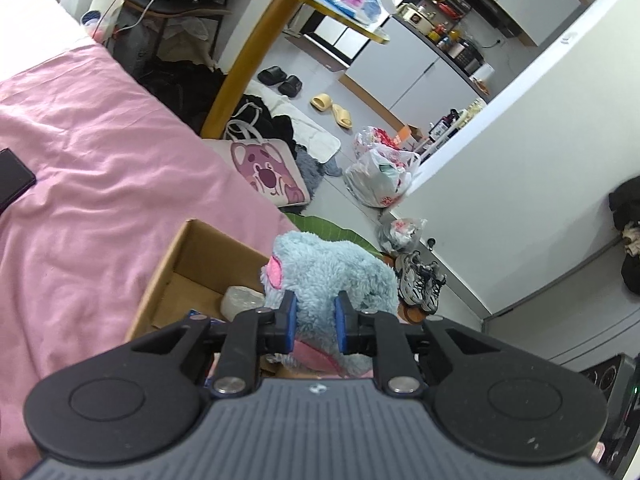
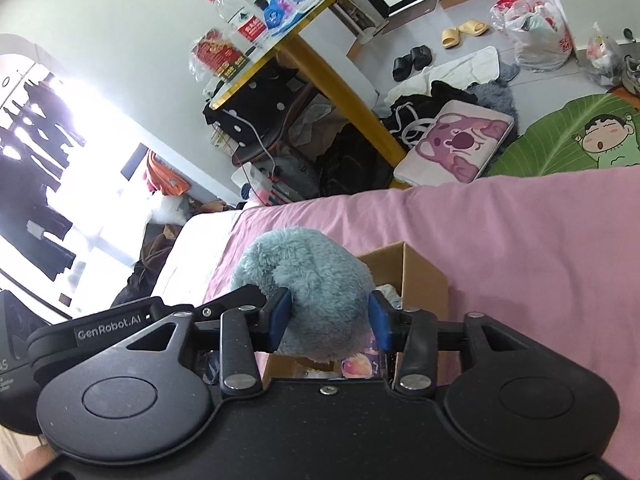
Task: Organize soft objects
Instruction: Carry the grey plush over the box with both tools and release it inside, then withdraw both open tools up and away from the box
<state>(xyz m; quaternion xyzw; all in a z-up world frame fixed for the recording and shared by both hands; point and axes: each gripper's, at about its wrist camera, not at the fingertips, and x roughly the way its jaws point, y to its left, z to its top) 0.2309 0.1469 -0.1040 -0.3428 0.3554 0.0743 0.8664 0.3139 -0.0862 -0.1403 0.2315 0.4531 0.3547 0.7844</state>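
Note:
A fluffy light-blue plush toy with pink ears is held over an open cardboard box that sits on the pink bed sheet. My left gripper is shut on the toy's lower part, its blue pads pressed into the fur. In the right wrist view the same plush toy fills the gap of my right gripper, which is shut on its rounded end above the box. A wrapped pale item lies inside the box.
A dark phone lies on the bed at the left. Beside the bed on the floor are a pink bear cushion, a green leaf rug, slippers, sneakers, plastic bags and a gold-legged table.

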